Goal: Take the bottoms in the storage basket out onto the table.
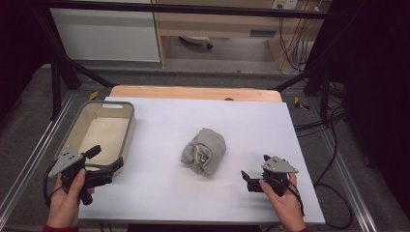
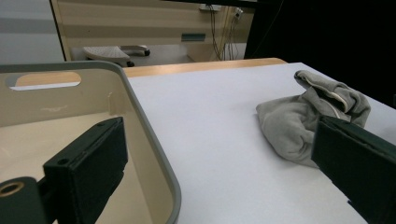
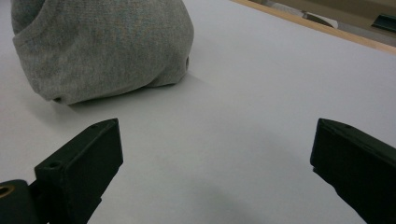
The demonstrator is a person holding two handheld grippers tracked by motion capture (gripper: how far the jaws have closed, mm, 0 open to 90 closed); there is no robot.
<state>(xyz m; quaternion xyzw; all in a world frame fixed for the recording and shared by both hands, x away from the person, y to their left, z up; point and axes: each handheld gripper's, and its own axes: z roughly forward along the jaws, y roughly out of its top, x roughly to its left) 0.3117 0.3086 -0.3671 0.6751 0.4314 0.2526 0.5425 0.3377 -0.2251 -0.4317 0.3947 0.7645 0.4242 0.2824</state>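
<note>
A rolled-up grey cloth (image 1: 204, 150) lies in the middle of the white table sheet (image 1: 159, 193). My left gripper (image 1: 106, 158) is open at the near left, straddling the near right corner of the beige bin (image 1: 129, 130). In the left gripper view one jaw hangs inside the bin (image 2: 149, 135) and the other is over the sheet beside the cloth (image 2: 294, 119), the left gripper (image 2: 217, 140) holding nothing. My right gripper (image 1: 255, 166) is open low over the sheet, near right of the cloth. The cloth (image 3: 102, 46) lies ahead and left of the empty right gripper (image 3: 215, 135).
The bin, grey-rimmed with a handle slot (image 2: 44, 79), looks empty. A wooden table edge (image 1: 193, 92) runs along the far side. Metal frame rails (image 1: 29, 159) flank the table, and cables (image 1: 333, 159) trail on the floor at right.
</note>
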